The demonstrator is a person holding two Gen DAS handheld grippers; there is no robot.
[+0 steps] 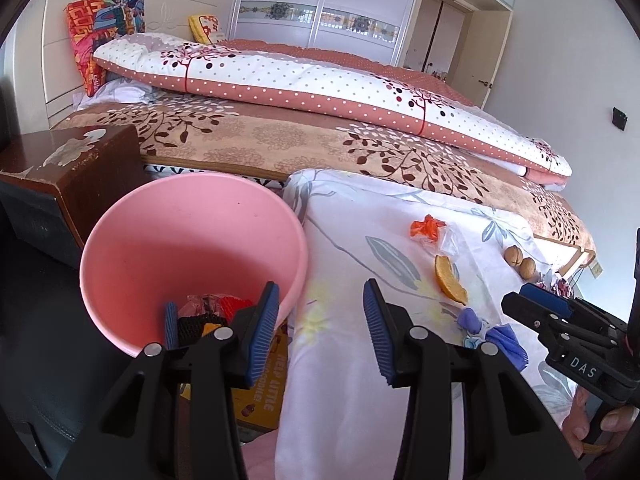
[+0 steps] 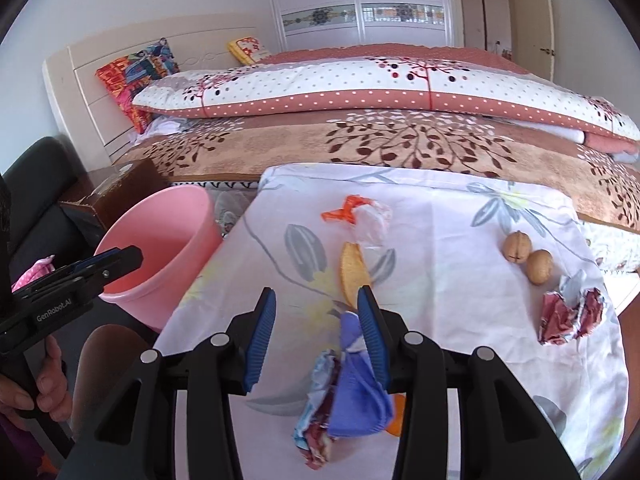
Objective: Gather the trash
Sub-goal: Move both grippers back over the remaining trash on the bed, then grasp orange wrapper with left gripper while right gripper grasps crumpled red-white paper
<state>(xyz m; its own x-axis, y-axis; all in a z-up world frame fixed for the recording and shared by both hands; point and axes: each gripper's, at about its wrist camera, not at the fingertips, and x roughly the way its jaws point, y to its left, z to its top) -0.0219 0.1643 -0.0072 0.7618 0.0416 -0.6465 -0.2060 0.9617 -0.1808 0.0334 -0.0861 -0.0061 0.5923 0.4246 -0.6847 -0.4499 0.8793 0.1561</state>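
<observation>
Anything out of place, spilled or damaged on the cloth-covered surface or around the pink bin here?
Litter is strewn over the floral cloth: an orange wrapper, a citrus peel slice, two walnuts, a crumpled red wrapper and a blue wrapper. The brown cabinet behind the pink bin has peeling veneer.

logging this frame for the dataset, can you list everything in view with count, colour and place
bin: one, pink, left of the cloth, wrappers in its bottom
cloth: one, white with grey leaves, covers the work surface
orange wrapper: one, orange and clear, far middle of cloth
peel: one, orange, centre of cloth
walnuts: two, tan, right side of cloth
red wrapper: one, red and silver, right edge of cloth
blue wrapper: one, blue, near edge
bed: one, brown leaf-print blanket, behind
quilt: one, white and pink dotted, on bed
left gripper: jaws open, empty
right gripper: jaws open, above blue wrapper
</observation>
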